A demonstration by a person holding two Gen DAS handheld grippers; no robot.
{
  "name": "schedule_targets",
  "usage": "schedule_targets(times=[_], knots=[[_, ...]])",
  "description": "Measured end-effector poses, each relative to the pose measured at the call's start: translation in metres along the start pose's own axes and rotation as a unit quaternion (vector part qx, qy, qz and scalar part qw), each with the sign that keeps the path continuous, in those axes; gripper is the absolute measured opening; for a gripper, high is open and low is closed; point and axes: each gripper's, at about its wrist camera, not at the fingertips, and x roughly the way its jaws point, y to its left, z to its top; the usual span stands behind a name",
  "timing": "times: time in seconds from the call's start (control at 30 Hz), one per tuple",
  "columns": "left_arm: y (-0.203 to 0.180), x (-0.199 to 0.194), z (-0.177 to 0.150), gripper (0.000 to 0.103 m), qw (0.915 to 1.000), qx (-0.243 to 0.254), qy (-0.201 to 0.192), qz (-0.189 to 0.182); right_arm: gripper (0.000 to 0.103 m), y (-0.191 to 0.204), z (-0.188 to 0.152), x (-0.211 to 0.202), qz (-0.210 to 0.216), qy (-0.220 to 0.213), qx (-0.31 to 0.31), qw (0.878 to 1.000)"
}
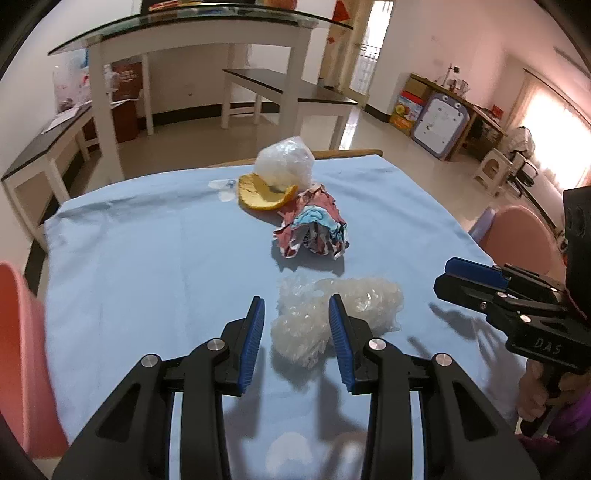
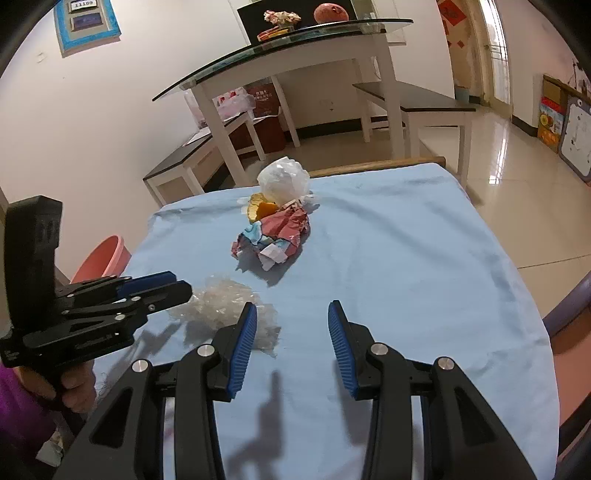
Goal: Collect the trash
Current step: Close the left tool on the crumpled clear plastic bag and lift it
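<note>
A crumpled clear plastic wrap (image 1: 332,314) lies on the blue tablecloth (image 1: 147,258); it also shows in the right wrist view (image 2: 225,306). My left gripper (image 1: 297,314) is open, its jaws on either side of the wrap's near left part. Behind it lie a crumpled colourful paper wad (image 1: 314,229), an orange peel (image 1: 264,194) and a clear plastic bag ball (image 1: 286,164). My right gripper (image 2: 291,321) is open and empty over bare cloth, right of the wrap. It shows from the side in the left wrist view (image 1: 454,277).
Pink basins stand beside the table at the left (image 1: 22,354) and right (image 1: 517,236). A glass-topped white table (image 1: 207,33) and benches (image 1: 295,92) stand behind. The table's far wooden edge (image 1: 351,152) shows.
</note>
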Motion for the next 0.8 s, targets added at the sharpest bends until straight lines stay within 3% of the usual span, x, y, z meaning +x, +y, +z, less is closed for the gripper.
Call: schedule_targets(times=[0.27, 0.47, 0.8], knots=[[0.0, 0.005, -0.011, 0.036, 0.9977, -0.011, 0.022, -0.063, 0.04, -0.006, 0.001, 0.005, -0.002, 0.003, 0.008, 1.0], [-0.013, -0.004, -0.025, 0.036, 0.9971, -0.003, 0.023, -0.073, 0.04, -0.004, -0.001, 0.006, 0.003, 0.003, 0.008, 1.0], [-0.021, -0.005, -0.033, 0.036, 0.9979, -0.003, 0.029, -0.058, 0.04, -0.003, -0.007, -0.005, 0.005, -0.005, 0.01, 1.0]])
